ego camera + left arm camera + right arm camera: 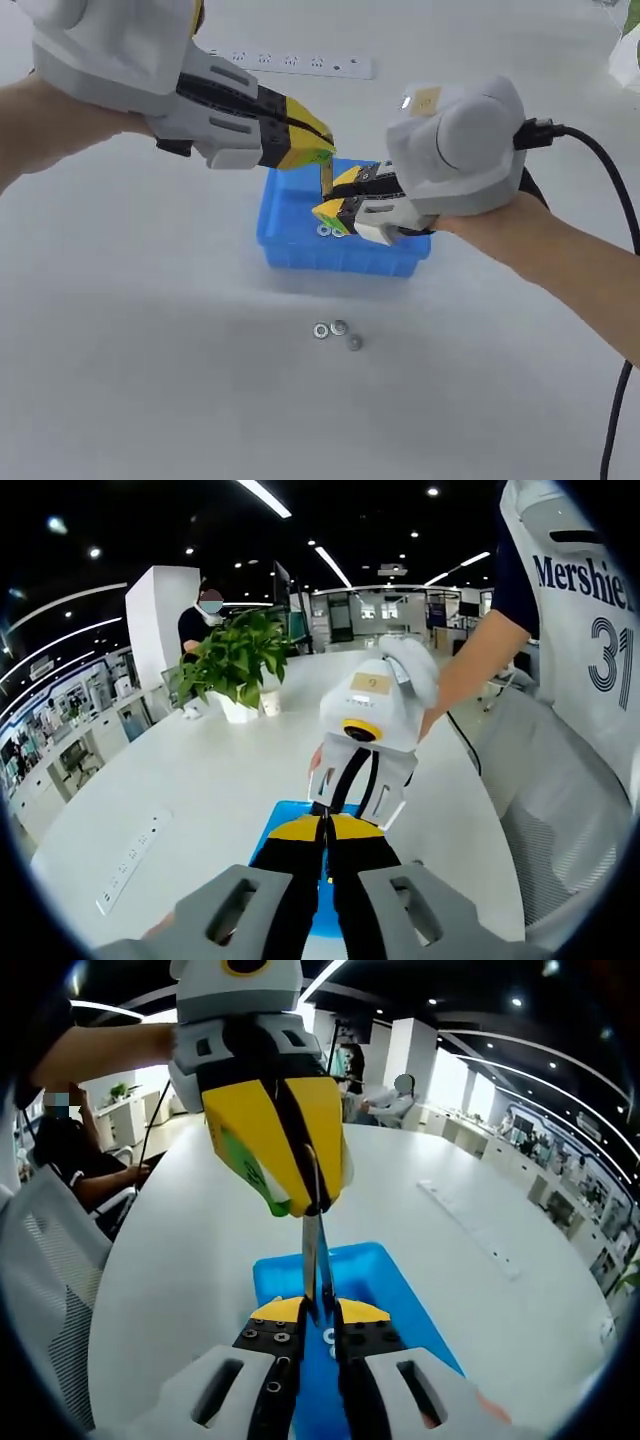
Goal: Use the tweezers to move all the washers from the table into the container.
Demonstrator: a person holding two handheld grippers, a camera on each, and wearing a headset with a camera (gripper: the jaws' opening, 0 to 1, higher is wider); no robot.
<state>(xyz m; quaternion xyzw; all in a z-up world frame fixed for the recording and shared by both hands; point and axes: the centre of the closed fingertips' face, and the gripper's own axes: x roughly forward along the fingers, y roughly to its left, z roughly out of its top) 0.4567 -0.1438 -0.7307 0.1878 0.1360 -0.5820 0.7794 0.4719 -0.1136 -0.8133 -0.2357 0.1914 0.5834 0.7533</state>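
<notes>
Metal tweezers stand upright over the blue container, held at both ends. My left gripper comes in from the upper left, its yellow jaws shut on the tweezers' top end. My right gripper reaches in from the right and is shut on the tweezers lower down. The right gripper view shows the tweezers rising from my right gripper to the left gripper. Three washers lie on the table in front of the container. A few washers lie inside it.
A white power strip lies along the far edge of the white table. A black cable trails from the right gripper. A potted plant stands on the table farther off. People sit in the background.
</notes>
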